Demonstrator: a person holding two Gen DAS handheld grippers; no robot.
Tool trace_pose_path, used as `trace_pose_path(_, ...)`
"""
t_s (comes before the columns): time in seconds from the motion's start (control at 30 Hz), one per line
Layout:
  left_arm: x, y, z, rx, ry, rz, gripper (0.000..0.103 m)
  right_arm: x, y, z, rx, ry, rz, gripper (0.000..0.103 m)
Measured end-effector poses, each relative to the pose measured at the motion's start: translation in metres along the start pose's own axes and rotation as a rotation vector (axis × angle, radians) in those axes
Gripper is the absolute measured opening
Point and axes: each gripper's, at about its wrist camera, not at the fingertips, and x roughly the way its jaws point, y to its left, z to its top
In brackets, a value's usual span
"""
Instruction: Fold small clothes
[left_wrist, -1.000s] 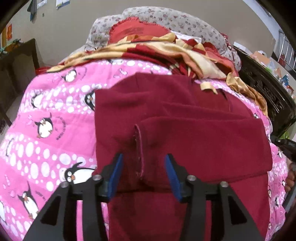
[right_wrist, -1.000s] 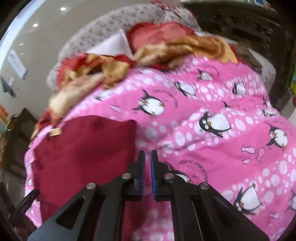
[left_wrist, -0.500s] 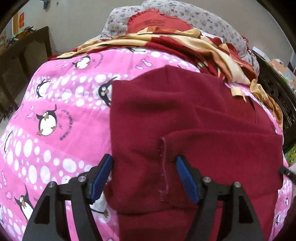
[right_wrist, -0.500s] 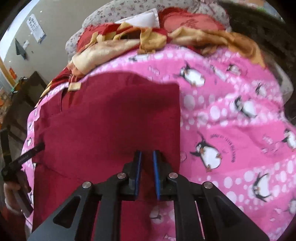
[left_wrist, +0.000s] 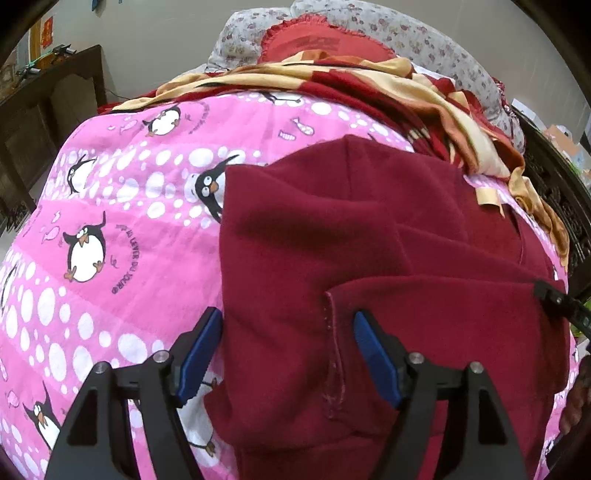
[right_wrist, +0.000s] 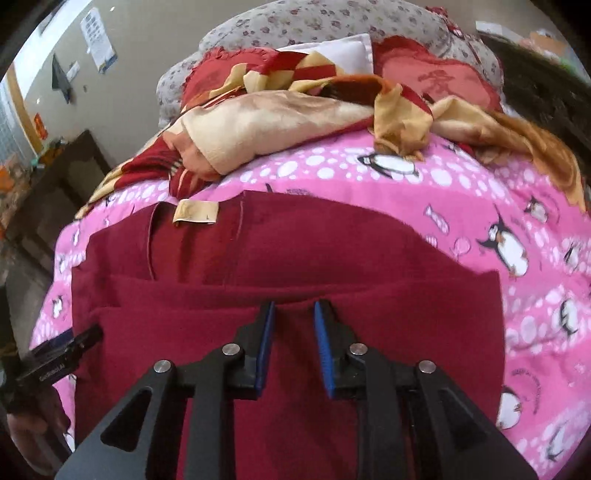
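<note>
A dark red fleece garment lies partly folded on the pink penguin bedspread. One layer is folded over, with a stitched hem running toward me. My left gripper is wide open above the garment's near left edge, with the hem between its blue pads. In the right wrist view the garment spreads across the bedspread with a tan label at its far side. My right gripper is open a little and empty, just over a fold line.
A red and gold blanket and floral pillows are heaped at the far end of the bed. Dark wooden furniture stands to the left. The other gripper's tip shows at the garment's right edge.
My left gripper opened wider and shifted left along the garment's edge. My right gripper swung from the bare bedspread onto the garment and opened from shut.
</note>
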Motion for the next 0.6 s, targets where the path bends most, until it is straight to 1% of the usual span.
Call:
trace_pose_path(0.13, 0.000, 0.000, 0.000, 0.003, -0.008, -0.001, 0.078, -0.024, -0.004, -0.010, 0.003, -0.013, 0.032, 0.041)
trace_pose_path(0.23, 0.000, 0.001, -0.001, 0.002, -0.009, -0.005, 0.079, -0.043, -0.012, -0.029, 0.020, -0.014, 0.032, 0.041)
trace_pose_path(0.3, 0.001, -0.001, 0.001, 0.003, -0.010, -0.004, 0.079, -0.045, -0.019, -0.040, 0.025, 0.002, 0.019, 0.041)
trace_pose_path(0.37, 0.002, -0.001, 0.001, 0.004, -0.011, -0.001, 0.079, -0.039, -0.028, -0.051, 0.032, 0.023, -0.027, 0.041)
trace_pose_path(0.43, 0.001, -0.002, 0.000, 0.004, -0.010, 0.006, 0.079, -0.028, -0.037, -0.055, 0.041, 0.040, -0.077, 0.041)
trace_pose_path(0.5, -0.003, -0.002, -0.001, 0.002, -0.005, 0.013, 0.079, -0.026, -0.041, -0.057, 0.060, 0.034, -0.058, 0.041)
trace_pose_path(0.6, -0.011, -0.003, -0.005, 0.005, -0.004, 0.021, 0.079, -0.035, -0.040, -0.054, 0.072, 0.036, -0.047, 0.041)
